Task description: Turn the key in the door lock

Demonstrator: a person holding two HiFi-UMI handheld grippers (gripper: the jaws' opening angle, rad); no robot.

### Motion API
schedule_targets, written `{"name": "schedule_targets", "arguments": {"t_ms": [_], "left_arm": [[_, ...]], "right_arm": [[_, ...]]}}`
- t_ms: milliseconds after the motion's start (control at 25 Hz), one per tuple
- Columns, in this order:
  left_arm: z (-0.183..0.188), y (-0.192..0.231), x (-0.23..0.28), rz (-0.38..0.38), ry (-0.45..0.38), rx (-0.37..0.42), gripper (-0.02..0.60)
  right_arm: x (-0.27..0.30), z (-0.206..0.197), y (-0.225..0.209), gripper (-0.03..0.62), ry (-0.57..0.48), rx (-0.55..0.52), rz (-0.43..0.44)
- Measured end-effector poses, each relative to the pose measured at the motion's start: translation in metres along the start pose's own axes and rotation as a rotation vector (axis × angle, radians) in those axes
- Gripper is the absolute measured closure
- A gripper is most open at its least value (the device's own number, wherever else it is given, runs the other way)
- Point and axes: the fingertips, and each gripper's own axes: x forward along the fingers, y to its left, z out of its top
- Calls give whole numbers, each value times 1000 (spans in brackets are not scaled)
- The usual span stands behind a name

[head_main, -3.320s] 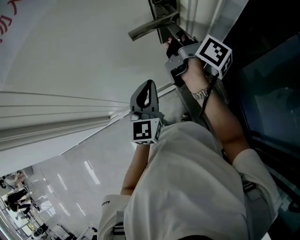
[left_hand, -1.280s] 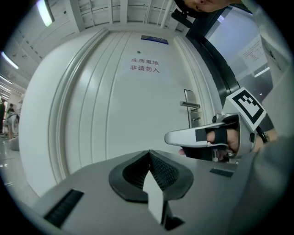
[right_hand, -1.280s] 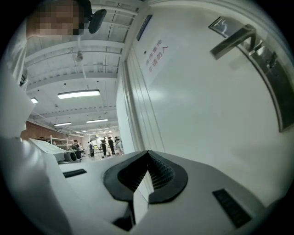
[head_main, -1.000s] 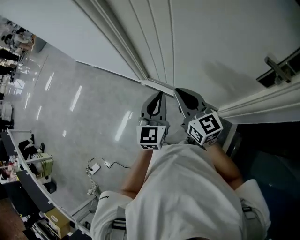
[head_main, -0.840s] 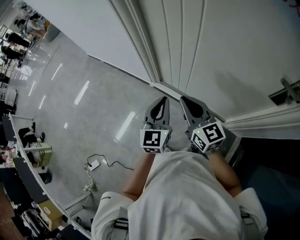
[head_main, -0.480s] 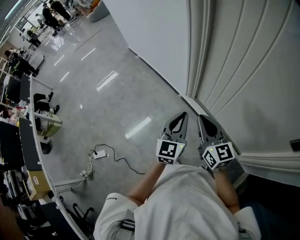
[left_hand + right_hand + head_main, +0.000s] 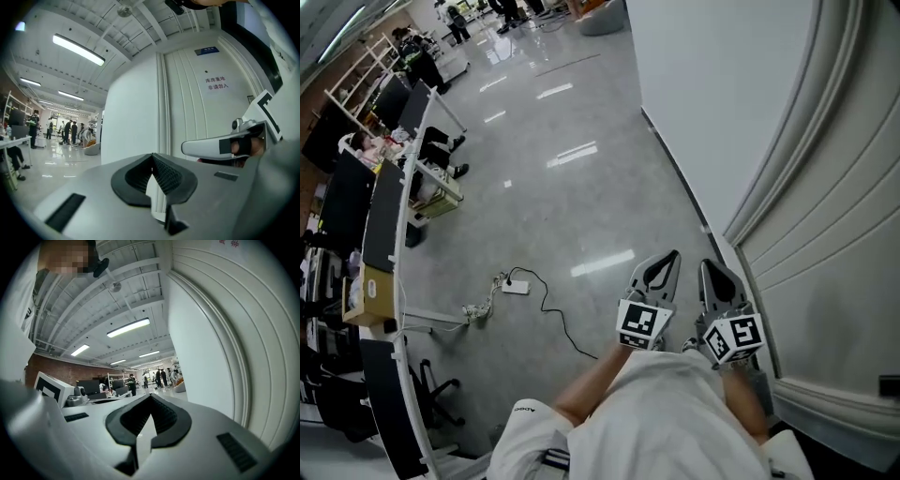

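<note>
No key or lock shows in any view. The white panelled door point(image 7: 848, 244) fills the right side of the head view, and a small dark fitting point(image 7: 889, 384) peeks in at its right edge. My left gripper point(image 7: 670, 254) and right gripper point(image 7: 709, 265) are held side by side close to my body, over the grey floor beside the door. Both are shut with nothing between the pads. In the left gripper view the shut left gripper point(image 7: 151, 155) faces the door point(image 7: 197, 108), which carries a small sign point(image 7: 215, 83). The right gripper point(image 7: 150, 397) points along the door point(image 7: 243, 324) toward the hall.
A plain white wall point(image 7: 703, 84) adjoins the door. A power strip with its cable point(image 7: 514, 286) lies on the glossy floor point(image 7: 553, 187). Desks with monitors point(image 7: 384, 216) line the left side, and people point(image 7: 450, 14) stand far off in the hall.
My right gripper has left the door handle and come back beside the left one. Both swung away from the lock together, and the handle has passed out of view.
</note>
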Motion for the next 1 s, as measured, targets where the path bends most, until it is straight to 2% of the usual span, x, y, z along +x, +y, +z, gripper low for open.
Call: {"name": "schedule_targets", "arguments": {"t_ms": [200, 520, 1000], "left_arm": [[2, 17, -13, 107, -10, -14, 572], [2, 13, -28, 206, -12, -25, 572], [0, -4, -2, 187, 7, -13, 572]], "right_arm": [[13, -4, 6, 592, 32, -4, 81], [9, -3, 0, 592, 73, 1, 143], [13, 2, -26, 592, 85, -6, 135]]}}
